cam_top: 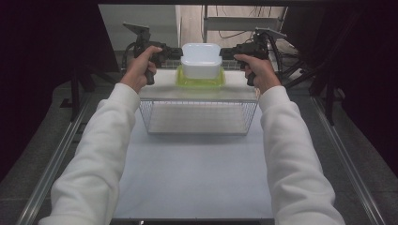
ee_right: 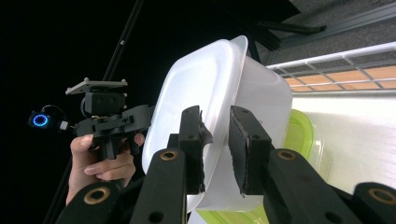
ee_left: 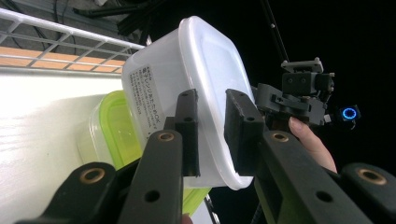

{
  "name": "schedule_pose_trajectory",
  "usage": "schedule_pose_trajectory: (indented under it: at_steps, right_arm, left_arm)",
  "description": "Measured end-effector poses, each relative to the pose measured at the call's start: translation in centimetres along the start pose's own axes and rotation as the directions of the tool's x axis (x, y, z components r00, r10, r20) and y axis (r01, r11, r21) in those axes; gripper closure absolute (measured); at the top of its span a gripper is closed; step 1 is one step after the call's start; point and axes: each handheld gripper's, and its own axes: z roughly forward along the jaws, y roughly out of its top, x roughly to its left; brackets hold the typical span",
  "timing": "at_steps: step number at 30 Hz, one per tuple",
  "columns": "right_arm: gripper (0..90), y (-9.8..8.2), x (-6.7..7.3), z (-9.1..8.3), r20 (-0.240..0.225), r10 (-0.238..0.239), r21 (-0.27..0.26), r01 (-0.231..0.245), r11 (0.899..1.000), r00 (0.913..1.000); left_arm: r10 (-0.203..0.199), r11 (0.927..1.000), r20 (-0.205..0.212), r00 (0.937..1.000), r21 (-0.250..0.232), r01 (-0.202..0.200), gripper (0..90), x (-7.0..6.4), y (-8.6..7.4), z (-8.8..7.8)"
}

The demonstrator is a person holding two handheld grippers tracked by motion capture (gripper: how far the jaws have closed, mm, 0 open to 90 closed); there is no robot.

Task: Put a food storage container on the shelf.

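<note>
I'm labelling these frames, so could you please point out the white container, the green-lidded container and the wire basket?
white container (cam_top: 201,60), high view, lid.
green-lidded container (cam_top: 200,83), high view, front rim.
wire basket (cam_top: 198,116), high view, front mesh wall.

- Left gripper (cam_top: 177,53) — held level at arm's length, jaws narrowly set and pointing inward.
- Right gripper (cam_top: 224,53) — mirrors it, jaws likewise close together.
- Both white-sleeved forearms stretch forward.

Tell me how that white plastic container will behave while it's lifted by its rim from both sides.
The white container looks thin-walled and translucent, so probably light and a little flexible. The left gripper and right gripper each pinch only its lid rim, so it could flex or pivot if one hand lags. Its smooth, glossy plastic may slip, and it sits on a green-lidded container, which might shift.
</note>
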Motion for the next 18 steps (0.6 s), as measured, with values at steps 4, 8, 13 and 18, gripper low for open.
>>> schedule_pose_trajectory:
  at_steps: [4, 8, 13, 18]
  right_arm:
    - [58.6, -0.1, 0.4, -0.2, 0.025, -0.045, -0.035, 0.046, 0.998, 0.9987]
    - [48.4, -0.4, 1.5, -1.3, 0.042, -0.135, -0.077, 0.138, 0.987, 0.9899]
    - [40.8, -1.1, 2.6, -2.1, 0.053, -0.239, -0.080, 0.243, 0.967, 0.9696]
    - [33.1, -2.9, 3.3, -3.1, 0.078, -0.352, -0.059, 0.357, 0.932, 0.9326]
  left_arm:
    - [0.055, 0.9966, -0.042, 0.9976, -0.059, -0.058, 61.6, -0.7, -0.3, -0.2]
    - [0.113, 0.9891, -0.079, 0.9904, -0.085, -0.120, 46.6, -1.6, -0.7, -0.8]
    - [0.221, 0.9702, -0.109, 0.9691, -0.076, -0.230, 39.0, -2.8, -2.1, -1.8]
    - [0.287, 0.9512, -0.124, 0.9499, -0.080, -0.298, 32.1, -3.3, -3.9, -3.0]
